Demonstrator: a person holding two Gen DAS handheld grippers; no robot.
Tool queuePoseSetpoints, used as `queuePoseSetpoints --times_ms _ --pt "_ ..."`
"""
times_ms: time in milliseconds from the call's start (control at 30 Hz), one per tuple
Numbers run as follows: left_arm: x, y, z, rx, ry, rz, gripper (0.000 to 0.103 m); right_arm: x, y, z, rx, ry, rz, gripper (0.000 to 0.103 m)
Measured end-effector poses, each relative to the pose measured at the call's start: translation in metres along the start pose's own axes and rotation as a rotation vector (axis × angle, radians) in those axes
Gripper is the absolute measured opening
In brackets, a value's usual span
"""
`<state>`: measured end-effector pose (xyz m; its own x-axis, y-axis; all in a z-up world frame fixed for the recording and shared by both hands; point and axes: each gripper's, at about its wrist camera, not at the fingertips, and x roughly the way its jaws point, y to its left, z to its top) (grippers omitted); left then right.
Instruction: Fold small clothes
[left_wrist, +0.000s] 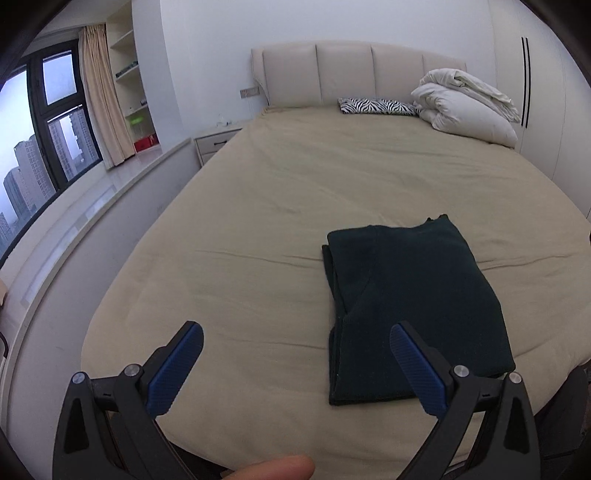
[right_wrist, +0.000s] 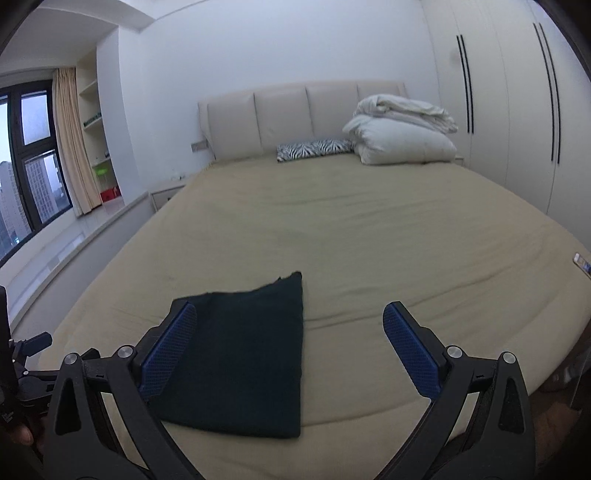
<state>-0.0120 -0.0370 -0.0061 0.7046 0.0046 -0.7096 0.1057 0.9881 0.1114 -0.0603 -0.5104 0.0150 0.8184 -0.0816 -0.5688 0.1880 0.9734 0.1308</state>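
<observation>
A dark green garment (left_wrist: 413, 302) lies folded into a rectangle on the beige bed sheet (left_wrist: 258, 229) near the foot edge. My left gripper (left_wrist: 295, 339) is open and empty, held above the sheet just left of the garment; its right finger overlaps the garment's near part in the view. In the right wrist view the same garment (right_wrist: 243, 354) lies flat, and my right gripper (right_wrist: 290, 319) is open and empty above its right edge. The left gripper's black frame (right_wrist: 26, 354) shows at the far left there.
A zebra-print pillow (left_wrist: 376, 106) and a pile of white bedding (left_wrist: 469, 107) lie at the padded headboard (left_wrist: 343, 74). A nightstand (left_wrist: 214, 142), window ledge and window are to the left. Wardrobe doors (right_wrist: 517, 110) stand on the right. A small phone-like object (right_wrist: 583, 263) lies at the bed's right edge.
</observation>
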Motion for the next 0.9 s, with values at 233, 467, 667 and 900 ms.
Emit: queuePoseSetpoints --times_ms 233,467,667,900 --pt "0.002 0.005 -0.004 -0.021 0.049 0.000 0.103 0.066 0.004 -0.030 0.009 0.246 -0.054 0.103" --pt "0.005 0.012 -0.006 -0.046 0.073 -0.024 0.103 0.054 0.009 -0.037 -0.023 0.270 -0.080 0.103" --pt "0.008 0.014 -0.007 -0.044 0.081 -0.029 0.103 0.035 0.015 -0.031 -0.054 0.276 -0.081 0.103" --pt "0.013 0.015 -0.009 -0.050 0.097 -0.045 0.103 0.033 0.018 -0.032 -0.065 0.294 -0.076 0.103"
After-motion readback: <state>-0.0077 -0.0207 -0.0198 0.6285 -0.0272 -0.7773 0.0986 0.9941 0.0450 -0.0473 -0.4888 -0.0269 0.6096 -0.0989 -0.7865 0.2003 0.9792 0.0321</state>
